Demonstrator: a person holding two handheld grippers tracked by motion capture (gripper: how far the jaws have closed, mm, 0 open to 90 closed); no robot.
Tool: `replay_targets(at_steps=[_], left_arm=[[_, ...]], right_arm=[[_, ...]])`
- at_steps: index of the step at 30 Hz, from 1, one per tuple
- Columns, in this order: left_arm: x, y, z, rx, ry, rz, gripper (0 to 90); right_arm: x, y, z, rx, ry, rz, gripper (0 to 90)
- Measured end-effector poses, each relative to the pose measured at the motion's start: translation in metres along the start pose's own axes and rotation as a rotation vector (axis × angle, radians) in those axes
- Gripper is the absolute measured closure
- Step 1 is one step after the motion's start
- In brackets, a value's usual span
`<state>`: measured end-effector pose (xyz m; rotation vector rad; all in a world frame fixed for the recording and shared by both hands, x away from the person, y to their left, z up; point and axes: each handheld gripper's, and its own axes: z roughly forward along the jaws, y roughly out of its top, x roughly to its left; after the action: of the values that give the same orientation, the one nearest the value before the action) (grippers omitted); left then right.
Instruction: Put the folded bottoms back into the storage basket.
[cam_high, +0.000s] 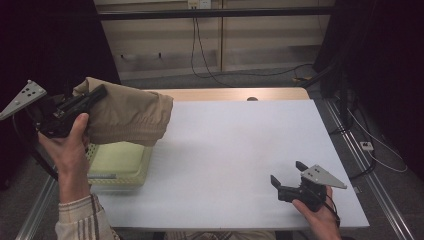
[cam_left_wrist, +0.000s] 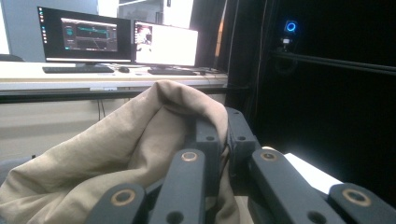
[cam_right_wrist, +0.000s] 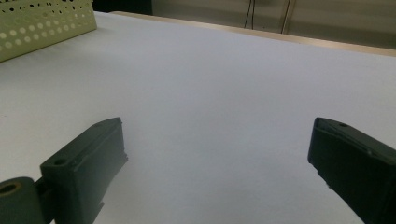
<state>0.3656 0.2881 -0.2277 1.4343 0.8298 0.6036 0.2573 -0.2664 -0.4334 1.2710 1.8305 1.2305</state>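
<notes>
Nearest, the right gripper rests low on the white table sheet, jaws spread wide and empty, apparently kept ready to take a second hold. Farther left, the left gripper is clamped on the tan woven-cloth garment, lifted above the pale green perforated plastic basket, probably to carry it clear. Its long axis runs roughly level, gathered waistband end pointing toward table centre.

White-topped desk, wood edge at 12 o'clock. Beige panelled wall behind, cables hanging down it. Dark curtains at 9 and 3 o'clock. Two lit monitors on a side bench. Dim lighting.
</notes>
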Motion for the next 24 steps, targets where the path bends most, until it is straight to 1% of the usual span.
replay_targets(at_steps=[4, 7, 9, 11, 15, 18, 22, 24], left_arm=[[0.004, 0.003, -0.005, -0.014, 0.011, -0.005, 86.8], [0.005, 0.008, -0.005, -0.012, 0.021, 0.009, 86.8], [0.006, 0.01, -0.005, 0.005, 0.026, 0.037, 86.8], [0.007, 0.01, -0.006, 0.014, 0.031, 0.041, 86.8], [0.014, 0.006, -0.013, 0.019, 0.039, 0.028, 86.8], [0.019, 0.006, -0.018, 0.012, 0.047, 0.017, 86.8], [0.024, 0.005, -0.024, 0.022, 0.056, 0.016, 86.8], [0.028, 0.005, -0.027, 0.033, 0.049, 0.023, 86.8]], right_arm=[[-0.001, 0.0, 0.0, 0.0, -0.003, -0.001, 4.0], [-0.001, 0.0, 0.0, 0.002, -0.009, 0.001, 3.9], [-0.001, 0.0, 0.0, 0.002, -0.015, 0.002, 3.9], [-0.001, 0.0, 0.0, 0.002, -0.021, 0.004, 3.9], [-0.001, 0.0, 0.001, 0.006, -0.02, 0.002, 3.9], [0.0, 0.0, 0.001, 0.005, -0.016, -0.001, 4.0], [-0.001, -0.001, 0.0, 0.004, -0.016, 0.002, 3.9], [-0.001, -0.001, 0.0, 0.005, -0.016, 0.001, 4.0]])
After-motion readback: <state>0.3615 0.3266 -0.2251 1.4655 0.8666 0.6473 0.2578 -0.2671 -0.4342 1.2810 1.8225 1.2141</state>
